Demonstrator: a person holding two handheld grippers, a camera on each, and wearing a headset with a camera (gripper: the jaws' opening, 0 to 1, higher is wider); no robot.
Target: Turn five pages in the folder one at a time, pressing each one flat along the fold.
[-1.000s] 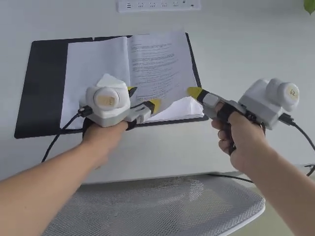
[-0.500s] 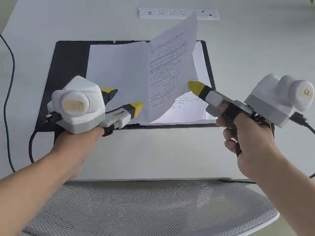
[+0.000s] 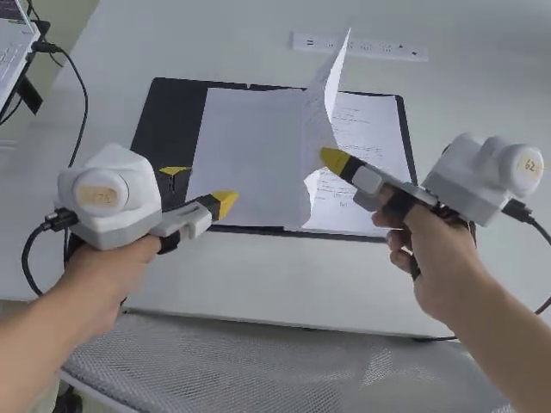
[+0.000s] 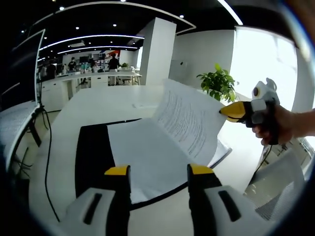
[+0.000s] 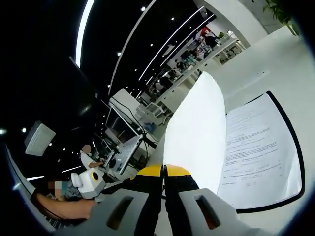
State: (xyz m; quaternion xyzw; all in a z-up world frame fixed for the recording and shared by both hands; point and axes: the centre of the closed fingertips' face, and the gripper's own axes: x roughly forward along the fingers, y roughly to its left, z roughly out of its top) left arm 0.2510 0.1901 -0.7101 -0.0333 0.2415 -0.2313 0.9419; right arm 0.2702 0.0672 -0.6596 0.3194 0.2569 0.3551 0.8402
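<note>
- Head view: the black folder [image 3: 168, 116] lies open on the white table [image 3: 258, 275], its long axis running left to right and its fold running away from the person toward the power strip [image 3: 357, 45].
- One page [image 3: 323, 112] stands nearly upright over the fold, its top corner pointing up and away.
- The right gripper [image 3: 334, 159] has its jaws pressed together on this page's near edge, and its yellow tip points left.
- To the right of the raised page lies a flat printed sheet [image 3: 374, 138].
- The left gripper [image 3: 200, 188] hovers over the folder's near left edge, touching nothing.
- Left gripper view: the left gripper's [image 4: 159, 170] jaws are spread apart, with the folder [image 4: 91, 157] and the tilted page [image 4: 189, 123] beyond them.
</note>
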